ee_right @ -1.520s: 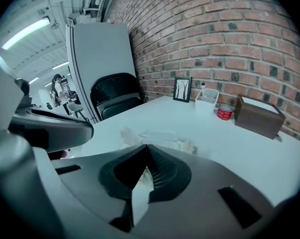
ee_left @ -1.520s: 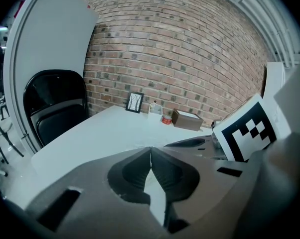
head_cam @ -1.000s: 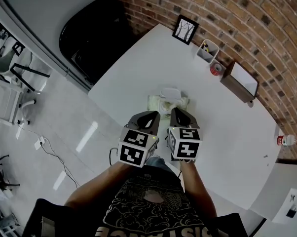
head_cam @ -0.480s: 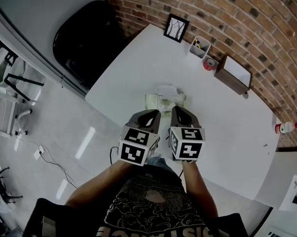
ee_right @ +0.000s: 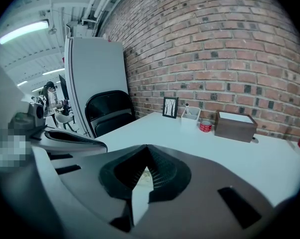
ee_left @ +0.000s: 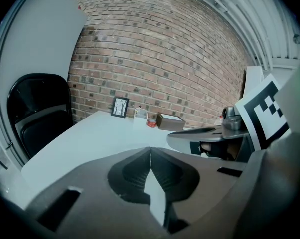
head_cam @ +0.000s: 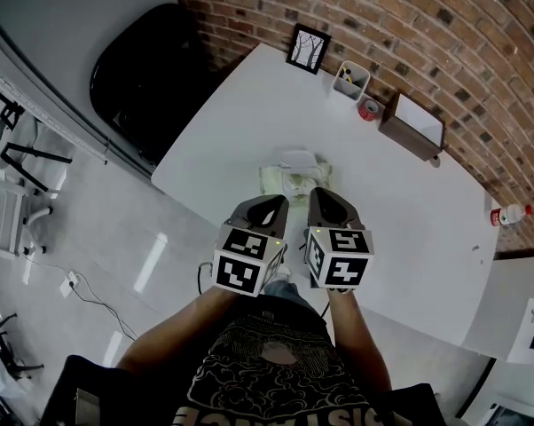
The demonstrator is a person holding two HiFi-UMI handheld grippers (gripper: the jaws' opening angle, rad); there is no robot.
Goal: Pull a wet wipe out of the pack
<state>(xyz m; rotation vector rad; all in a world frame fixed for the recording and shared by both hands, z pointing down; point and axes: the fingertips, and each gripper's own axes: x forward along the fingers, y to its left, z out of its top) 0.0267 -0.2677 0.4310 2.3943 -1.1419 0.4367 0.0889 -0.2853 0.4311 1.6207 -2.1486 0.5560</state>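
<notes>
We hold both claws side by side at the near edge of the table, noses pointing at the pack of wet wipes. It lies just ahead of the two tips, a little nearer the right claw's line. We judge this is a lining-up pose, with neither claw touching the pack.

The left claw has its jaws pressed together at the tips with nothing between them. Only bare table shows through the slot below the tips in its own view. The right claw is closed the same way and empty. It would have to open before it could pinch a wipe, and the left one looks placed to steady the pack.

Well beyond the claws, along the brick wall, stand a picture frame, a white holder, a red roll and a brown box. All are far from the work. A black chair sits off to the left claw's side.

The pack is small in the head view. A pale flap at its far end suggests an open lid, but we cannot tell whether a wipe stands up from it. The left gripper view misses the pack entirely. In the right gripper view a pale patch shows through the slot under the tips, probably the pack. Our hands are hidden behind the marker cubes.
</notes>
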